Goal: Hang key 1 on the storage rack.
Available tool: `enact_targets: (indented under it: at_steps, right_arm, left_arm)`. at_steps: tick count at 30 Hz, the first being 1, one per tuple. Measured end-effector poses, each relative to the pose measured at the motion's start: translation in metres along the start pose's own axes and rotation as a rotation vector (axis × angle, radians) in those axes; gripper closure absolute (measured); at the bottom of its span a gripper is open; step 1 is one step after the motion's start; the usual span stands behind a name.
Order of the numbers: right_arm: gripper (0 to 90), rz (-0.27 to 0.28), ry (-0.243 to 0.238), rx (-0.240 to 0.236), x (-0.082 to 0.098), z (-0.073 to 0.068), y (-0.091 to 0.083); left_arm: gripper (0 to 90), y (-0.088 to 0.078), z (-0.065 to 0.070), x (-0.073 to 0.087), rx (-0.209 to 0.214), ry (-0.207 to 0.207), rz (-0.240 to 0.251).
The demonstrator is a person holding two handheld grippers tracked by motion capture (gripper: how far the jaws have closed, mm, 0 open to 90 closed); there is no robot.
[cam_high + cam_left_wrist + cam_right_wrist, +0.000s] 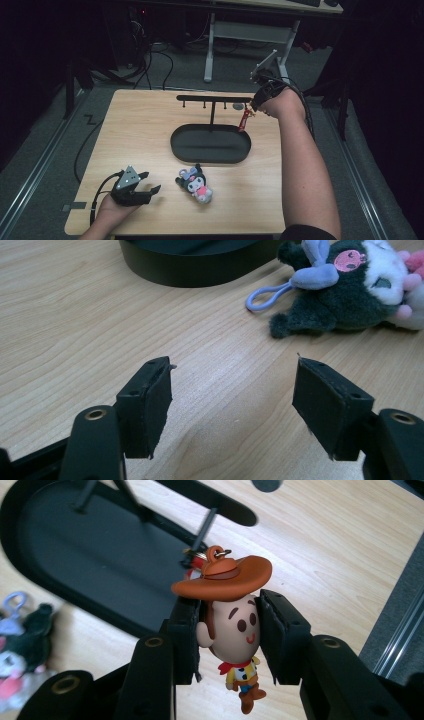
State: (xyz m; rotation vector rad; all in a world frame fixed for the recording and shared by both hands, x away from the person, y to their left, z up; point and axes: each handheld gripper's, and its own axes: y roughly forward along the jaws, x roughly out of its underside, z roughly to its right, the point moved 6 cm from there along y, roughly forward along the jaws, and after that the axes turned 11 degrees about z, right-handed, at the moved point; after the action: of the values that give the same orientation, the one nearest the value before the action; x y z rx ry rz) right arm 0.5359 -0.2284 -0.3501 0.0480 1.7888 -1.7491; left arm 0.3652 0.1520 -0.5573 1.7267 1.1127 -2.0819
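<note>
A cowboy keychain figure (232, 625) with a wide orange hat and a small ring on top is clamped by the head in my right gripper (226, 605). In the high view this gripper (258, 102) is at the right end of the black hanger bar (212, 98), and the figure (244, 120) dangles below it over the oval base (210, 145). A dark plush doll (196, 184) with a lilac loop lies in front of the base. My left gripper (152, 182) rests on the table left of the plush (350, 290), open (232, 370) and holding nothing.
The bar carries several short hook pegs (205, 527). A small grey disc (238, 106) lies on the wooden table (140, 130) by the bar's right end. Past the table's far edge stand desk legs (209, 50) and floor cables.
</note>
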Motion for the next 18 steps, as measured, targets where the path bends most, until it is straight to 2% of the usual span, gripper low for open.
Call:
enact_targets:
  at_steps: [2, 9, 10, 18]
  right_arm:
    - [62.1, -0.013, 0.004, 0.012, 0.004, 0.003, 0.006]
    - [62.1, -0.026, 0.026, 0.001, 0.017, 0.005, 0.023]
    - [62.0, -0.031, 0.026, 0.0, 0.023, 0.006, 0.029]
    - [61.7, -0.035, 0.04, -0.018, 0.038, 0.003, 0.052]
  left_arm:
    - [32.3, 0.0, 0.0, 0.0, 0.001, 0.0, 0.004]
    - [32.3, 0.001, 0.001, 0.001, 0.007, 0.006, -0.002]
    - [32.3, 0.001, 0.002, 0.0, 0.007, 0.005, -0.002]
    - [32.3, 0.003, 0.003, 0.001, 0.012, 0.014, -0.012]
